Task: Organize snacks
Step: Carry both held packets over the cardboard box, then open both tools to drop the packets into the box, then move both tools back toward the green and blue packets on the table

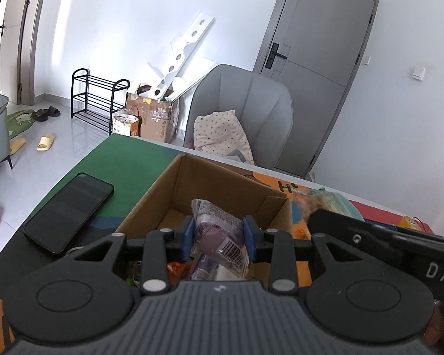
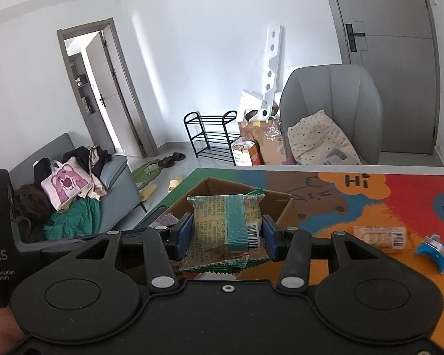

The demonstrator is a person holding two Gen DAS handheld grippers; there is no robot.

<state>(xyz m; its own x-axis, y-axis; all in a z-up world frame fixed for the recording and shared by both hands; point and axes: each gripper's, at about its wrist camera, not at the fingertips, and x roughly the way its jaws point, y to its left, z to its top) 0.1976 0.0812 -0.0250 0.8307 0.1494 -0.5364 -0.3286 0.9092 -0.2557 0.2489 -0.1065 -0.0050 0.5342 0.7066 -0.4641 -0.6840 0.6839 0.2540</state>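
Clamped between the blue pads of the left gripper (image 1: 219, 238) is a purple packet (image 1: 217, 233), held above the near side of the open box (image 1: 222, 189), with a barcode turned toward the camera. A green packet (image 2: 226, 224) is gripped in the same way by the right gripper (image 2: 226, 236), its pads pressed against both sides of the wrapper, and it is likewise held over the box (image 2: 278, 204), slightly nearer than the box's far wall. A phone (image 1: 69, 211) is seen lying face up on the mat (image 2: 355, 207) left of the box, close to it but apart. Right of the box, well apart, an orange packet (image 2: 380, 235) and a blue wrapped piece (image 2: 435, 251) (its contents cannot be told) are left on the mat. Behind the box, beyond the table edge, a grey chair (image 2: 331, 112) is placed, with a spotted cushion (image 2: 319, 137) resting on its seat.
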